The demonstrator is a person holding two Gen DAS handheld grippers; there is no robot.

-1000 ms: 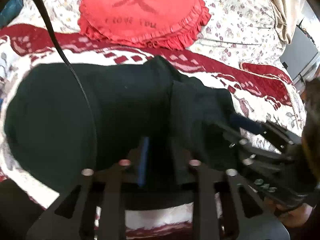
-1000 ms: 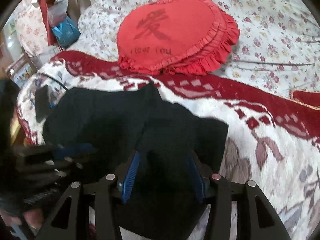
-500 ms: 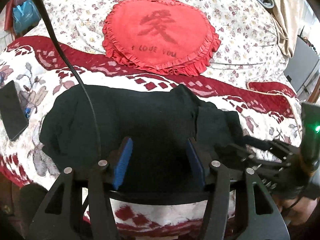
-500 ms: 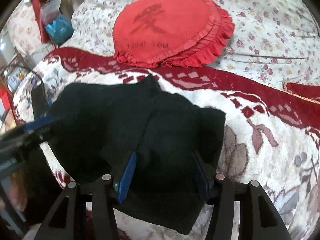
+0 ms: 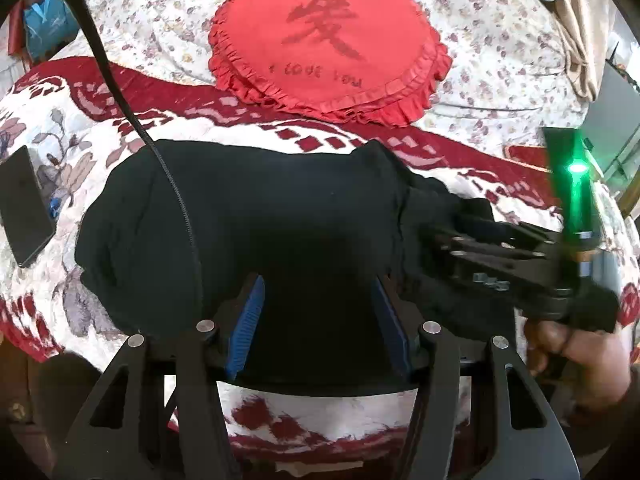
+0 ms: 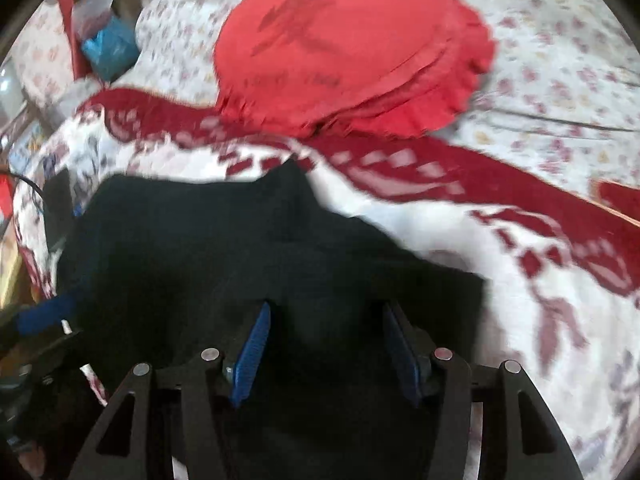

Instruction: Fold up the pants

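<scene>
The black pants (image 5: 256,216) lie folded in a thick bundle on the red and white blanket (image 5: 60,128). They also show in the right wrist view (image 6: 224,248), which is blurred. My left gripper (image 5: 318,316) is open above the near edge of the bundle, its blue pads (image 5: 246,328) apart with nothing between them. My right gripper (image 6: 326,340) is open over the right end of the bundle. In the left wrist view the right gripper's body (image 5: 500,256) reaches in from the right, against the bundle's right end.
A red heart-shaped cushion (image 5: 328,44) lies beyond the pants on a floral quilt (image 5: 500,40). A black phone (image 5: 22,208) lies on the blanket at the left. A black cable (image 5: 132,120) hangs across the pants' left part. A blue bag (image 6: 110,50) sits far left.
My left gripper has opened, let go of the pants and drawn back toward me. The right gripper stays open and has shifted, its view now blurred.
</scene>
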